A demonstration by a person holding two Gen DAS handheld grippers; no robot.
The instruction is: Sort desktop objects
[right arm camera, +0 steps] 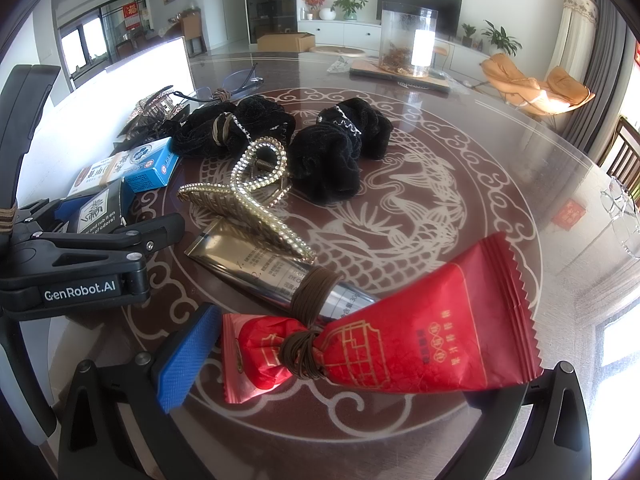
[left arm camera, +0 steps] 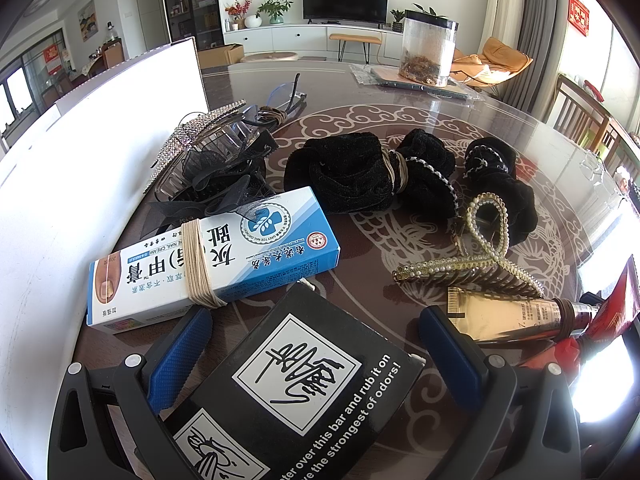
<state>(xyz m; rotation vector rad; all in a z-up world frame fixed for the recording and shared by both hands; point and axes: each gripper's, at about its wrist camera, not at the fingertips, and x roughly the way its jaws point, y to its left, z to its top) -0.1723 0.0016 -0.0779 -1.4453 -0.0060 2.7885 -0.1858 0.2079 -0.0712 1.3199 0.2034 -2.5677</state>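
My left gripper (left arm camera: pixel 316 344) is open, its blue pads either side of a black soap-bar box (left arm camera: pixel 304 392); the box is not clamped. Beyond lie a blue-white nail cream box (left arm camera: pixel 224 256) with a rubber band, black scrunchies (left arm camera: pixel 360 172), a gold pearl hair claw (left arm camera: pixel 476 256) and a gold tube (left arm camera: pixel 512 316). My right gripper (right arm camera: pixel 352 368) is open around a red snack packet (right arm camera: pixel 420 340) tied with a brown band; the right pad is hidden behind it. The gold tube (right arm camera: pixel 256 264), the claw (right arm camera: pixel 248 200) and the scrunchies (right arm camera: pixel 332 152) lie ahead.
A white open box (left arm camera: pixel 100 128) stands at the left with rhinestone and black hair clips (left arm camera: pixel 200 152) beside it. Glasses (left arm camera: pixel 280 100) lie farther back. A clear jar (left arm camera: pixel 428 52) stands on a mat at the table's far side. The left gripper body (right arm camera: pixel 80 252) is at the right view's left.
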